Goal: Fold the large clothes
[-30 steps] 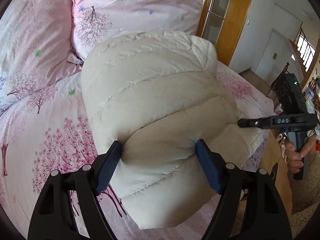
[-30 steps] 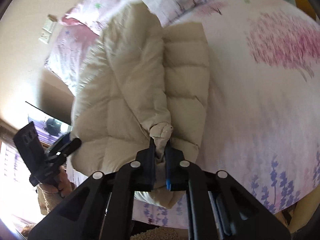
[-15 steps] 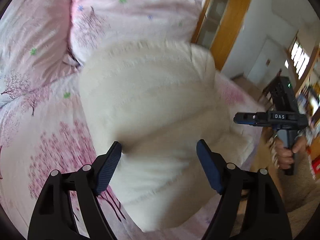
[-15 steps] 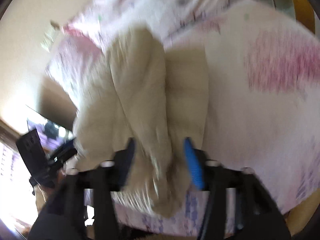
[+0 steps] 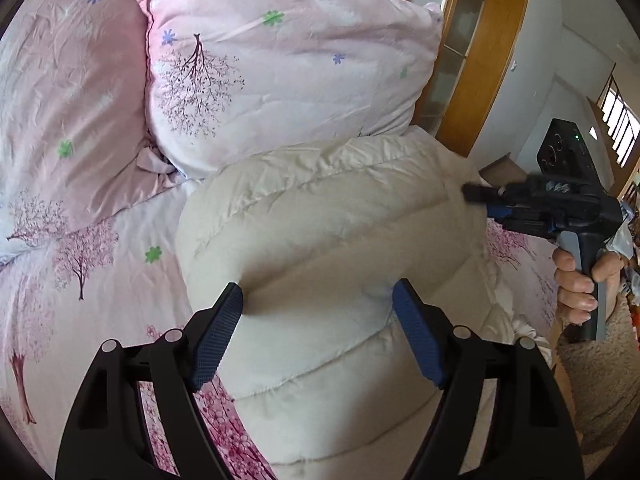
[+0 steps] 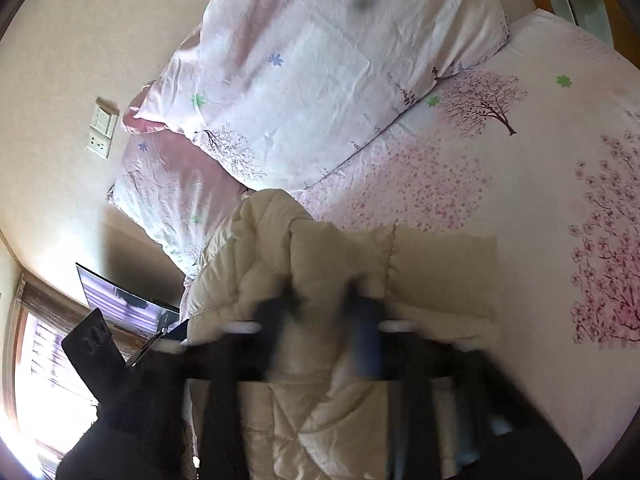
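A cream quilted down jacket (image 5: 332,248) lies folded in a thick bundle on the pink flowered bedspread (image 5: 80,280). My left gripper (image 5: 318,330) is open, its blue pads on either side of the bundle's near fold, pressed into it. My right gripper (image 5: 476,196) shows in the left wrist view at the bundle's far right edge. In the right wrist view that gripper (image 6: 324,320) is motion-blurred, its jaws apart over the jacket (image 6: 312,264), holding nothing.
Two pink flowered pillows (image 5: 280,60) lean at the head of the bed, just behind the jacket. A wooden door frame (image 5: 480,52) stands to the right. A wall socket (image 6: 100,128) and a window (image 6: 36,360) lie beyond the bed.
My right gripper has opened and let go of the jacket's pinched corner, then moved up along the bundle. My left gripper has pushed forward, staying open around the fold.
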### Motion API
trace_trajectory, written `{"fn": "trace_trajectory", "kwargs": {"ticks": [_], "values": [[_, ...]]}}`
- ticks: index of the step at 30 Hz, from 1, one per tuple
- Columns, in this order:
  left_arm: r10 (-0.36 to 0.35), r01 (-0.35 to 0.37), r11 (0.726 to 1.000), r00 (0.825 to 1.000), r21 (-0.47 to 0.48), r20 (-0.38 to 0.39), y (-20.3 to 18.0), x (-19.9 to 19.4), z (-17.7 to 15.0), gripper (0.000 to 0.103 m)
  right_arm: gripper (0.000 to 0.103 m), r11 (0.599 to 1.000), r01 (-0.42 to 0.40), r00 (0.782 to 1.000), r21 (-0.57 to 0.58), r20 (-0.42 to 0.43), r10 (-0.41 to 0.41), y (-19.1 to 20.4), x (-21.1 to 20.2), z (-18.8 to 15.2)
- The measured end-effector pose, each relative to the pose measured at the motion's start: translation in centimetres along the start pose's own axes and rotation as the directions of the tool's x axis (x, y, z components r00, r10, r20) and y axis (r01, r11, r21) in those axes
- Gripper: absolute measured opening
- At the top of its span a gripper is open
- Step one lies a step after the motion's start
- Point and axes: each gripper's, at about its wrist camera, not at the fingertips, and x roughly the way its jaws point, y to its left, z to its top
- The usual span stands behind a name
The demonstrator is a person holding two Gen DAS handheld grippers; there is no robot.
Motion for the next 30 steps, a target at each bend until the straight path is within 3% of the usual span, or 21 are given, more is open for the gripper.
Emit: {"fn": "trace_trajectory", "kwargs": {"ticks": [3,6,13,20,30], "values": [[0.013,-0.013,1.000,1.000,-0.010,0.000,0.1,0.1,0.3,0.092,0.009,0.999,0.039,0.997,-0.020,0.072,-0.037,-0.1,-1.6,-0.5],[-0.002,0.002,1.000,1.000,-0.027,0.008,0.5,0.3,0.4,0.094,0.008,0.993,0.117,0.988,0.008,0.096,-0.117,-1.2,-2.4,-1.1],[-0.035,0.033,0.999,0.998,-0.042,-0.048,0.2,2.4,0.3,0.094,0.008,0.970,0.212,0.977,0.116,0.011,-0.215,-5.4,-0.9,-1.4],[-0.011,0.010,1.000,0.995,-0.006,-0.095,-0.6,4.6,-0.3,0.093,0.009,0.951,0.293,0.955,0.095,-0.070,-0.287,-6.9,1.5,-1.5],[-0.017,0.015,1.000,0.990,-0.016,-0.140,0.0,6.4,-1.0,0.095,0.012,0.948,0.290,0.953,0.132,-0.131,-0.273,-8.1,3.1,-1.2]]}}
